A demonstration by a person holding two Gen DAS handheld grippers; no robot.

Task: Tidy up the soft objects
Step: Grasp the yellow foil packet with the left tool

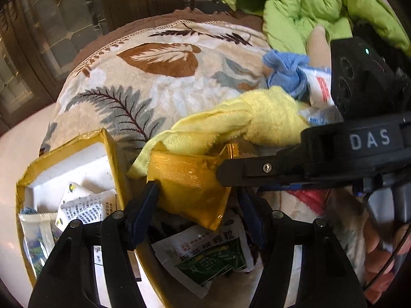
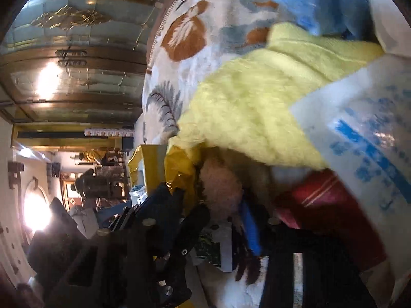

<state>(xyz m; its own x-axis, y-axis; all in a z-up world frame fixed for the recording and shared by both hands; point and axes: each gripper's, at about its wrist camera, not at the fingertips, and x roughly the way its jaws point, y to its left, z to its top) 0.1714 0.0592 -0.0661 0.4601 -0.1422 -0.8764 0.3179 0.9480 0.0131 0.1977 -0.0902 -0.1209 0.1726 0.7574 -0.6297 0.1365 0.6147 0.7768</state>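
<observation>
Left wrist view: our left hand-held gripper stands with its jaws wide, one on each side of the yellow-taped flap of a box, with no clear pinch on it. The yellow cloth lies at about one o'clock from this gripper, draped over the top edge of the flap and touching it. At three o'clock our right hand-held gripper reaches in from the side, its fingertip just under the cloth; we cannot tell whether it is closed. A blue cloth sits beyond the yellow one, and a green jacket lies at one o'clock, farther back, all on a leaf-patterned blanket. A green-printed sachet lies below the flap, between the left jaws.

Right wrist view: the yellow cloth fills the twelve-to-two o'clock field, close above the right hand-held gripper, beside a blue-printed plastic bag. The picture is blurred.
</observation>
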